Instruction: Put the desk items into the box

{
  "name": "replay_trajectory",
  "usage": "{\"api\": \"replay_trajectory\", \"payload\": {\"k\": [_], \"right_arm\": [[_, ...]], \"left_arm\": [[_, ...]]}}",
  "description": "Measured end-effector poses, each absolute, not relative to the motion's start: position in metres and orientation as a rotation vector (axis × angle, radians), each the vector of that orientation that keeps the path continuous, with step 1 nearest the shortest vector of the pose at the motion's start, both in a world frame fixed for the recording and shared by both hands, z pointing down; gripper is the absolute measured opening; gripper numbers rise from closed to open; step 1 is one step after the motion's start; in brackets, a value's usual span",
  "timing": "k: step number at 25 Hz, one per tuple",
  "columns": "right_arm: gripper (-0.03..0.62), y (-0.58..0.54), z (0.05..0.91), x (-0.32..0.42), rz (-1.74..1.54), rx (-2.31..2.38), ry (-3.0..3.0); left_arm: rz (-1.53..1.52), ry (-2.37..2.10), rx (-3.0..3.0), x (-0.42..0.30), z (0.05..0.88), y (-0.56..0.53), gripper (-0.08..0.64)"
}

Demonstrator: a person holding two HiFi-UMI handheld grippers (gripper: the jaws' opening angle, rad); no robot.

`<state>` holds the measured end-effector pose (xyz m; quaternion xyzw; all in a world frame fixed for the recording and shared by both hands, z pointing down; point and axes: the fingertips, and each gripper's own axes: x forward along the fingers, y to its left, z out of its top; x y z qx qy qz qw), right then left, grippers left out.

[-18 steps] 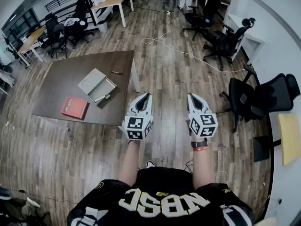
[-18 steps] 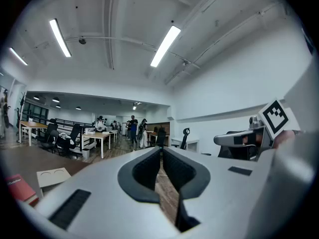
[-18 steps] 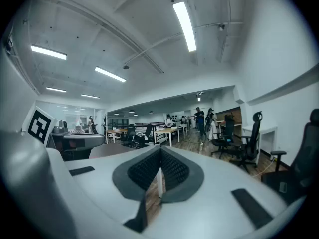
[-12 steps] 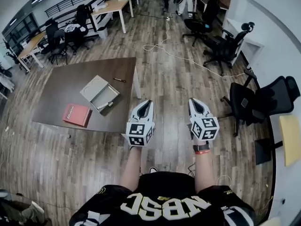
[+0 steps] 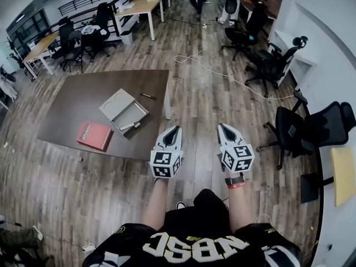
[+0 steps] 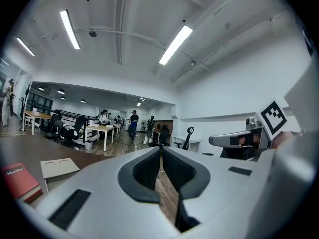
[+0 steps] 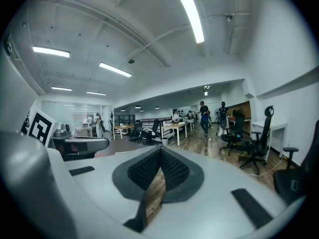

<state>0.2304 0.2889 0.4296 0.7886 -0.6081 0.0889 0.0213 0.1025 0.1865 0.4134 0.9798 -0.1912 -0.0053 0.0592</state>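
On a dark brown table (image 5: 72, 96) lies an open grey box (image 5: 123, 111) with a small pen-like item (image 5: 130, 126) inside. A red book (image 5: 94, 135) rests beside it, and a thin pen (image 5: 148, 97) lies near the table's right edge. My left gripper (image 5: 175, 128) is shut and empty, held level over the wood floor just off the table's near right corner. My right gripper (image 5: 221, 125) is shut and empty beside it. In the left gripper view the left gripper (image 6: 161, 148) has the red book (image 6: 17, 180) and box (image 6: 59, 167) off to its left. The right gripper (image 7: 160, 148) holds nothing.
Black office chairs (image 5: 300, 124) stand to the right and another (image 5: 270, 63) farther back. A white cable (image 5: 222, 65) snakes across the floor. Light wooden desks (image 5: 142, 7) with chairs stand at the back, where people are standing.
The table and box have slid a little down and right in the head view. Both grippers stay shut, side by side, and sit slightly lower in the picture.
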Motion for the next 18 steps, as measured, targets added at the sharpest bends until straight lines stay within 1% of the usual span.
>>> {"api": "replay_trajectory", "payload": {"k": [7,18], "right_arm": [[0.008,0.225,0.433,0.229,0.283,2.302,-2.042],[0.008,0.112,0.434,0.274,0.303,1.975,-2.339]], "left_arm": [[-0.027,-0.693,2.951,0.111,0.411,0.147,0.029],[-0.052,-1.019,2.838,0.163,0.413,0.072,0.029]]}}
